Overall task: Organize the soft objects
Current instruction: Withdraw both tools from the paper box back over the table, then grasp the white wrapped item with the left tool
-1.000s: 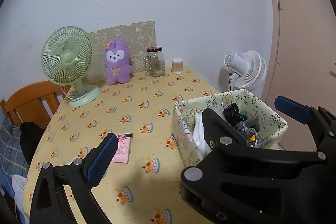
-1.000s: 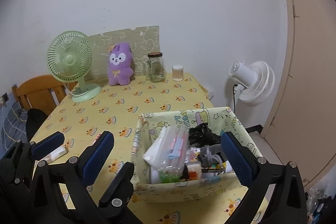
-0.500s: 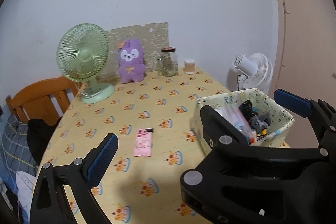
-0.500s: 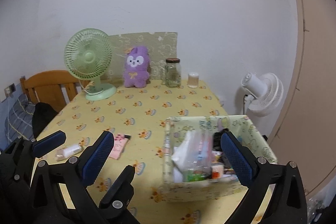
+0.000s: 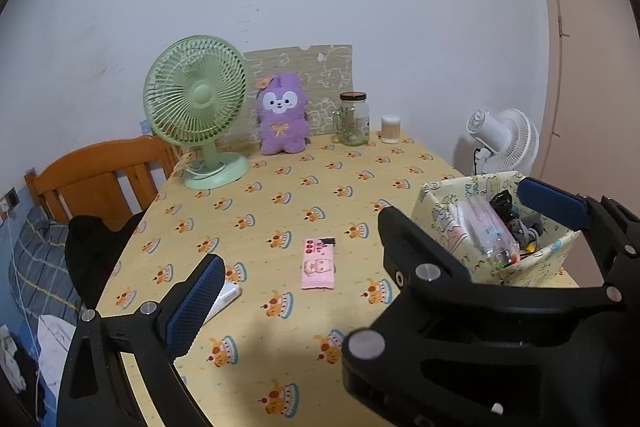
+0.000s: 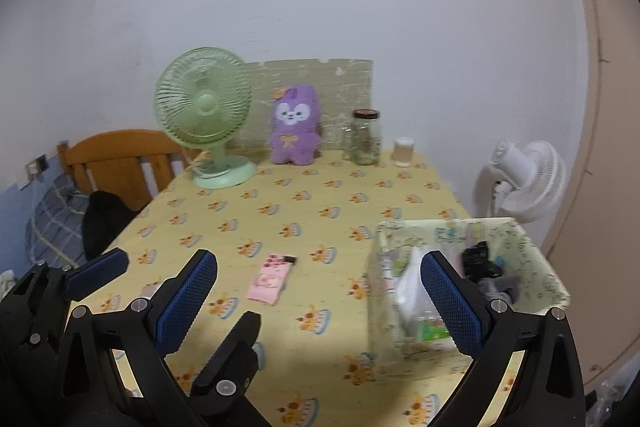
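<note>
A purple plush bunny point(image 5: 282, 117) stands upright at the table's far edge against a patterned board; it also shows in the right wrist view point(image 6: 295, 126). A pink flat pack point(image 5: 318, 264) lies mid-table, also seen in the right wrist view point(image 6: 272, 278). A printed fabric bin point(image 5: 444, 205) with bags and dark soft items sits at the right; in the right wrist view the bin point(image 6: 540, 263) is close by. My left gripper point(image 5: 374, 253) is open and empty above the near table. My right gripper point(image 6: 320, 303) is open and empty, near the bin.
A green desk fan point(image 5: 198, 107) stands back left, with a glass jar point(image 5: 353, 119) and a small cotton-swab tub point(image 5: 391, 129) right of the plush. A white tube point(image 5: 226, 297) lies near the left fingertip. A wooden chair point(image 5: 100, 175) and a white floor fan point(image 5: 504, 143) flank the table.
Both grippers have pulled back and swung left: the bin slid to the right in both views and more of the table, the pink pack and the white tube came into sight.
</note>
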The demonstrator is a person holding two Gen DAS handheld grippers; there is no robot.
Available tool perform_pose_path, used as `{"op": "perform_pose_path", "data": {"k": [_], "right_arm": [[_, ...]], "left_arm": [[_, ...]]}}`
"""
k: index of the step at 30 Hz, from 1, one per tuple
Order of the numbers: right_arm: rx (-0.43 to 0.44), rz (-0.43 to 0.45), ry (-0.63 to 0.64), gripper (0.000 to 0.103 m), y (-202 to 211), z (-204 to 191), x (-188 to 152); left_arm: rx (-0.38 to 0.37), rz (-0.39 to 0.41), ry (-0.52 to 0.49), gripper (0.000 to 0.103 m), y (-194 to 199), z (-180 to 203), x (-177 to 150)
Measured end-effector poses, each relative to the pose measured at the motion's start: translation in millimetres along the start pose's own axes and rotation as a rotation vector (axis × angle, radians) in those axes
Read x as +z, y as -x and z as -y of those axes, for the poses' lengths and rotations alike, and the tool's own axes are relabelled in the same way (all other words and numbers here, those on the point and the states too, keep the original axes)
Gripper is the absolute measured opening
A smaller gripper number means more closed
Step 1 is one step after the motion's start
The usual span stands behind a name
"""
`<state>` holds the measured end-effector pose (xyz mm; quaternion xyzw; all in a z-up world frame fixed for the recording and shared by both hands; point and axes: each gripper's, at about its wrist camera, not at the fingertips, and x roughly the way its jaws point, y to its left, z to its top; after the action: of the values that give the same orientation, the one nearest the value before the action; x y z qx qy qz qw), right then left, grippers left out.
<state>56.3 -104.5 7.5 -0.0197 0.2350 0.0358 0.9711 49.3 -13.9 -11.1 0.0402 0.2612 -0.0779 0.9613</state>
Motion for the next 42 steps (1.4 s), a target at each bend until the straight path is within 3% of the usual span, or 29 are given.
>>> {"op": "perform_pose_path", "data": {"k": [8,19,42], "right_arm": [[0.038,-0.042,0.006,0.103,-16.4,-18.9,-5.4],[0.068,-0.096,0.014,0.103,-50.2,-43.1,-18.4],[0.074,-0.240,0.063,0.103,-121.9,-76.2,-47.0]], "left_arm": [[0.033,0.001,0.021,0.101,-7.5,-18.0,-9.5],[0.059,-0.055,0.039,0.098,-34.5,-44.3,-23.3],[0.131,-0.230,-0.008,0.092,-104.1,-92.5,-55.0]]}}
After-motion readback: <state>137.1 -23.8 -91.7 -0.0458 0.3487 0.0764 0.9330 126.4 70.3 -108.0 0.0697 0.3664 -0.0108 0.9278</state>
